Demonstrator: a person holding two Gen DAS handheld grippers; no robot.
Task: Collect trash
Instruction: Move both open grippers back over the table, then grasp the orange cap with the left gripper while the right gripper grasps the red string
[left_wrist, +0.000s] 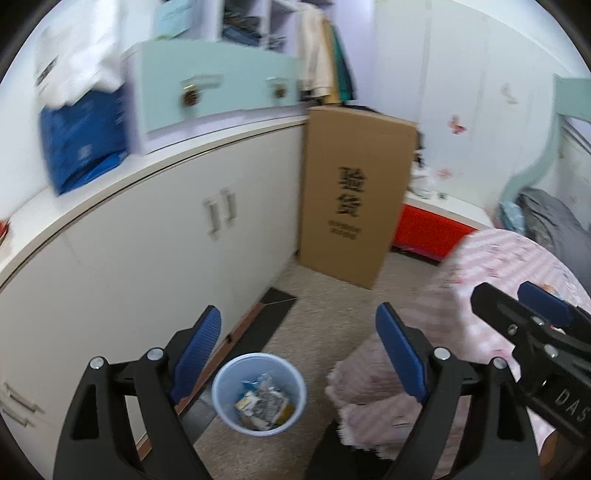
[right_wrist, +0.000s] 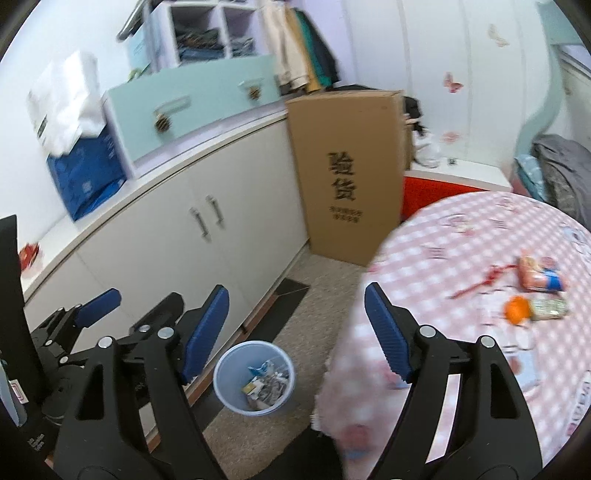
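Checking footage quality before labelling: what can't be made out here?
- Trash in the bin: small and blurred in both views, items unidentifiable.
- Wrappers on the checked tablecloth: motion blur, right view; labels unreadable.
- Bed: cut off by the frame edge.
- Small print on the cardboard box: illegible.

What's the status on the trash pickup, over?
Left gripper open, empty. Right gripper open, empty. Wrappers on checked tablecloth; bin on floor, part full. Path clear.

Translucent plastic bin (left_wrist: 258, 395), matt cardboard box (left_wrist: 354, 206), checked cloth tablecloth (right_wrist: 461, 258), ribbed tongs pads (left_wrist: 197, 354).
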